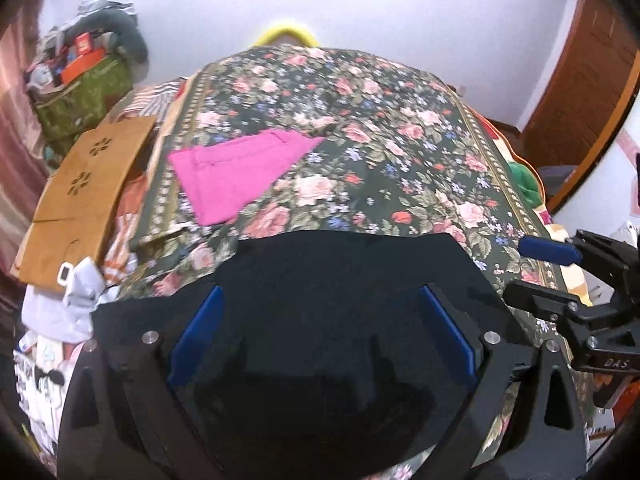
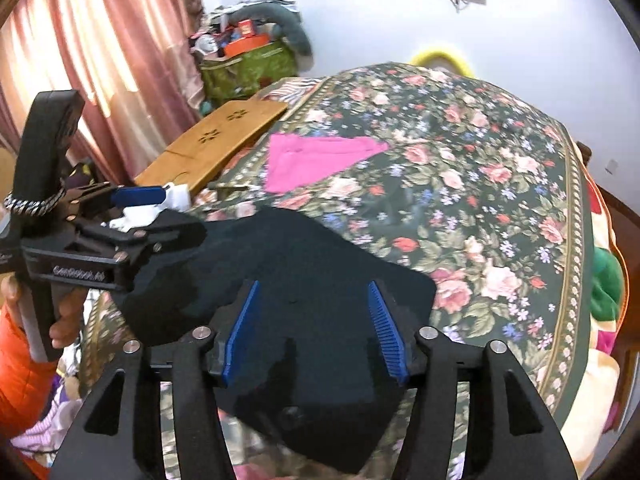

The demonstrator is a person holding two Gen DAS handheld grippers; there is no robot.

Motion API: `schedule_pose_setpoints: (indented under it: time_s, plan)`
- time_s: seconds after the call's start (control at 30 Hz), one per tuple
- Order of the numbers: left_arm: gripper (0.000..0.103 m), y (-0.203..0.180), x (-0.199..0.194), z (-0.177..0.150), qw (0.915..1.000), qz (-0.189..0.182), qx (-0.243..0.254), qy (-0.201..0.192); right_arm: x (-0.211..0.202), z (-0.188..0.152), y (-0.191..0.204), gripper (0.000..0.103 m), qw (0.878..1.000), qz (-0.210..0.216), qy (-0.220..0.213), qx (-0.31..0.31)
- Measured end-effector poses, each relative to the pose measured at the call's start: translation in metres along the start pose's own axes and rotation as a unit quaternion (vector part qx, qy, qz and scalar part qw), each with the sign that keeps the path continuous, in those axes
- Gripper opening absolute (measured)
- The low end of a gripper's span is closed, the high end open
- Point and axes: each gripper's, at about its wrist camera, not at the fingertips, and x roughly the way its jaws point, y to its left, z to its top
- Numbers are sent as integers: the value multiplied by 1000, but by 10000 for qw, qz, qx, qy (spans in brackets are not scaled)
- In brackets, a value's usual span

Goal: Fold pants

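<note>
Black pants (image 1: 340, 280) lie spread on the near part of the floral bedspread (image 1: 360, 140); they also show in the right wrist view (image 2: 300, 264). My left gripper (image 1: 320, 308) is open, its blue pads wide apart above the pants. It shows from the side in the right wrist view (image 2: 160, 216) at the pants' left edge. My right gripper (image 2: 314, 308) is open above the pants' near right part. It shows in the left wrist view (image 1: 536, 268) at the pants' right edge. Neither gripper holds cloth.
Folded pink pants (image 1: 236, 172) lie farther back on the bedspread (image 2: 480, 184); they show too in the right wrist view (image 2: 316, 160). A wooden board (image 1: 88, 188) lies at the left bed edge. A green bag (image 1: 80, 96) of clutter stands behind it. A curtain (image 2: 100, 60) hangs left.
</note>
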Motion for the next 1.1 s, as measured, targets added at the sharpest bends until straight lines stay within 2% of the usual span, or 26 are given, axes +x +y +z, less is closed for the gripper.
schedule_pose_setpoints:
  time_s: [0.13,0.37,0.5,0.6,0.77,1.1]
  plan:
    - [98,-9,34,7,9992,0,121,372,25,-4,-19,59,9996,18,233,165]
    - [98,-10,92,-4,9937,-38,145,1107,78,-26,-43,59,9928,232,1092,444]
    - [99,-6,115,-14,9890,223,345,1420,79,-36,-45,62,9926,272,1143,293]
    - [99,-1,114,-19,9895,102,309,1405,71,-42,-45,65,9936,207,1094,208]
    - [99,3,101,-31,9914,204,352,1245,62,-55,-52,68,9929,181,1079,470]
    - [99,17,67,-58,9949,274,199,953,34,-77,-54,68,9928,-34,957,726]
